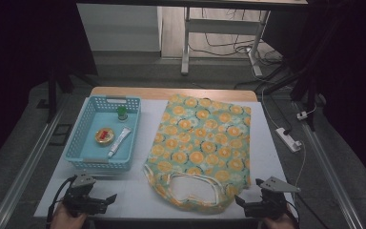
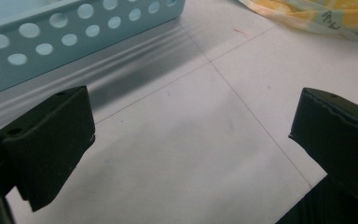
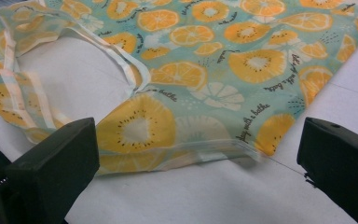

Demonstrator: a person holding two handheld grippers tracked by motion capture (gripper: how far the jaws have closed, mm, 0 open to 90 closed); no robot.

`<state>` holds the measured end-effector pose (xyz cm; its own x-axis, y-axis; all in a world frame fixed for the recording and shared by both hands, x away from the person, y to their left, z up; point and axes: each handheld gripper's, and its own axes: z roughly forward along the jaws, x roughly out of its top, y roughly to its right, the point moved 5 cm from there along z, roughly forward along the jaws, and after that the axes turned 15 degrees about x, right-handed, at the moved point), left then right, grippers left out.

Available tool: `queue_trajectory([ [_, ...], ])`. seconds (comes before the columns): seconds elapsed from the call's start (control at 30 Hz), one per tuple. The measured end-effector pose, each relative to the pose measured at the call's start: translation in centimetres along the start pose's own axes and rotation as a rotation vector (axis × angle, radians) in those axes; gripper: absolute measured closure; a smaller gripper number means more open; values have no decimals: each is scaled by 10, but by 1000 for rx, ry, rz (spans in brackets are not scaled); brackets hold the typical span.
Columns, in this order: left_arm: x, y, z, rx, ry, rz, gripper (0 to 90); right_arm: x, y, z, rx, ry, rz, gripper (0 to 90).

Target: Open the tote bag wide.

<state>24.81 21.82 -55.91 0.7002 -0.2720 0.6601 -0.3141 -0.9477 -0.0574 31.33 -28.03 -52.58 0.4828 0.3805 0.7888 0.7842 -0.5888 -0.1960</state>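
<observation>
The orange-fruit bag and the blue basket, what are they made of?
The bag looks like thin woven cloth with a matte finish: it lies limp and wrinkled, with stitched hems and soft handle loops. It could be cotton or a synthetic; the look leaves that open. The basket looks like moulded plastic, smooth and slightly glossy, with even round holes in its stiff wall.

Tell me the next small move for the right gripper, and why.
Probably ease the right gripper forward to the tote bag's near hem. Its jaws stand open with nothing between them, and the hem lies flat on the white table just ahead. The left gripper, also open, waits near the blue basket.
</observation>
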Motion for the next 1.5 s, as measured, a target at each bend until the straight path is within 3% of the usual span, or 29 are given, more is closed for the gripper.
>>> queue_trajectory([
  [0.33, 0, 0, 0, -19, -1, 0, 0, 0, -2, 2, 13, -16, -19, 0],
  [0.97, 0, 1, 0, -24, -5, 3, 0, 0, -1, 2, 13, -15, -6, 0],
  [1.5, 0, 0, 0, -30, -1, 2, 0, 9, -10, 5, 47, -10, -58, 0],
])
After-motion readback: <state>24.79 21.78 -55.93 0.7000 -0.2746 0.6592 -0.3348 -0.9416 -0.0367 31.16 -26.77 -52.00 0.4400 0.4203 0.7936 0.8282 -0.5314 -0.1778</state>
